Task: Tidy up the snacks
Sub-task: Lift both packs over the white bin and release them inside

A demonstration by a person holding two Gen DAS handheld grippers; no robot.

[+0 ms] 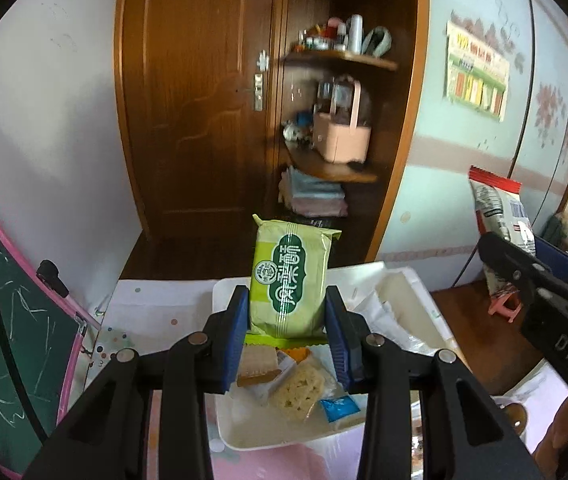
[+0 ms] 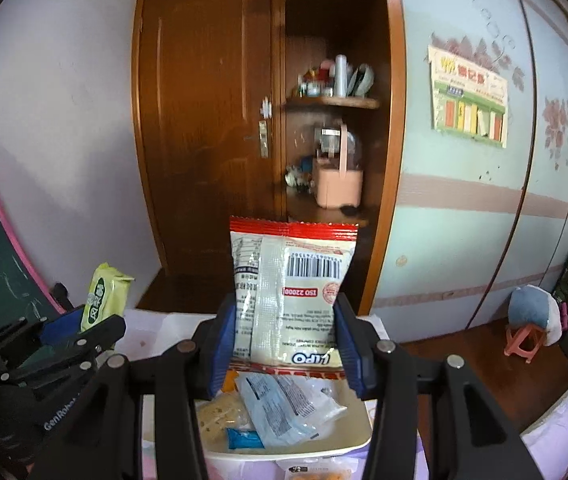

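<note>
My left gripper point(image 1: 289, 320) is shut on a green snack packet point(image 1: 290, 276) and holds it upright above a white tray point(image 1: 284, 438) of loose snacks. My right gripper point(image 2: 286, 336) is shut on a white packet with red edges point(image 2: 290, 292), held upright above the same tray point(image 2: 348, 446). The right gripper point(image 1: 496, 252) with its packet point(image 1: 496, 208) shows at the right of the left wrist view. The left gripper point(image 2: 76, 326) with the green packet point(image 2: 102, 294) shows at the left of the right wrist view.
A white box point(image 1: 412, 300) stands behind the tray on the pale tablecloth point(image 1: 156, 304). A chalkboard with a pink frame point(image 1: 8, 344) leans at the left. A wooden cabinet with shelves point(image 1: 336, 120) and a pink stool point(image 2: 524, 340) stand beyond.
</note>
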